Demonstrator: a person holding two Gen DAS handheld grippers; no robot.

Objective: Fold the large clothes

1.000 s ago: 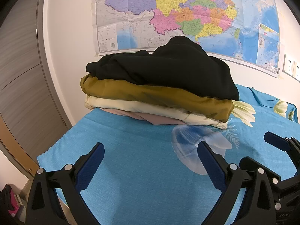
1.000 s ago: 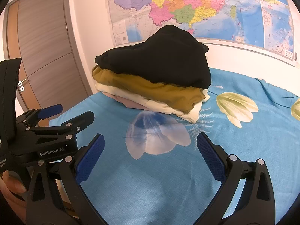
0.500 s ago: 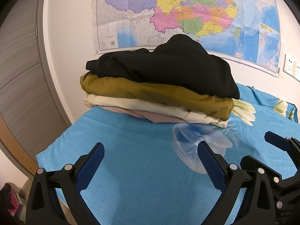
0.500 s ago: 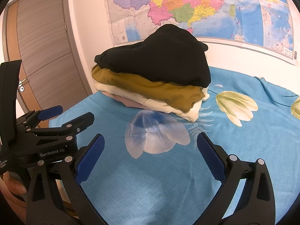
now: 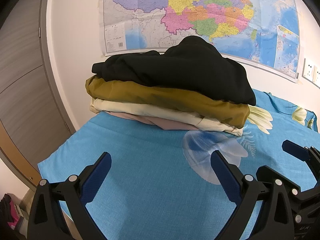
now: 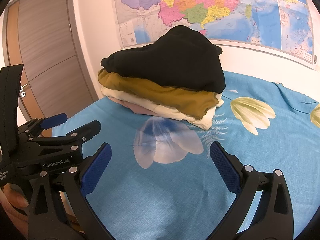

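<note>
Straight ahead of both grippers, the clothes stack (image 5: 170, 98) lies crosswise on the bed (image 5: 140, 160); left gripper (image 5: 160, 172) and right gripper (image 6: 160, 160) gape released, empty, about equally near.

Setting I am working in: a bedroom in a home; evidence: bed (image 5: 140, 170) covered by a turquoise sheet printed with large pale flowers; stack of folded clothes (image 5: 166, 98) lying on it near the wall; big coloured wall map (image 5: 200, 14) taped above the bed; grey wood-grain door (image 6: 46, 46) with lever handle (image 6: 23, 88) to the left; white wall sockets (image 5: 309, 72) at right; assorted belongings on the floor (image 5: 10, 210) beside the bed, too blurred to identify.
</note>
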